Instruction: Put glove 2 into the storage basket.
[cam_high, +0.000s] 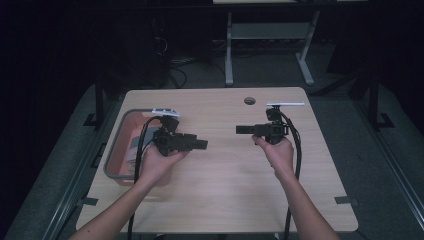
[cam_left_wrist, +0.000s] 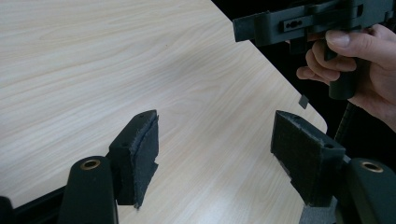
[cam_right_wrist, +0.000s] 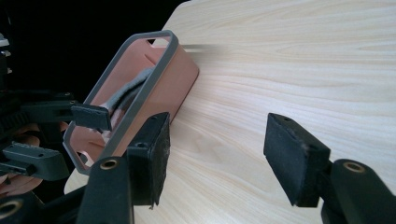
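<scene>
Two black hand-held claws hung over the pale wood-grain surface (cam_high: 225, 170), each gripped in one of the person's hands and pointed inward at the other, well apart across the middle of the surface. The left claw (cam_high: 200, 144) stood wide, its two black foam-faced pads (cam_left_wrist: 142, 154) parted with bare wood between them and nothing held; its own view looked toward the right edge and near right corner of the surface. The right claw (cam_high: 241, 130) was likewise wide and empty, its pads (cam_right_wrist: 294, 156) apart above the wood grain. The left hand (cam_high: 160, 162) sat just beside, and partly over, a salmon-pink rectangular plastic bin with a grey rim (cam_high: 117, 145), which rested at the left edge of the surface. In the right claw view the bin (cam_right_wrist: 159, 88) showed a grey cloth-like item (cam_right_wrist: 128, 91) lying inside; what it was could not be told. The right hand (cam_high: 277, 150) held its claw nearer the right edge. A small round hole (cam_high: 249, 100) lay near the far edge of the surface.
</scene>
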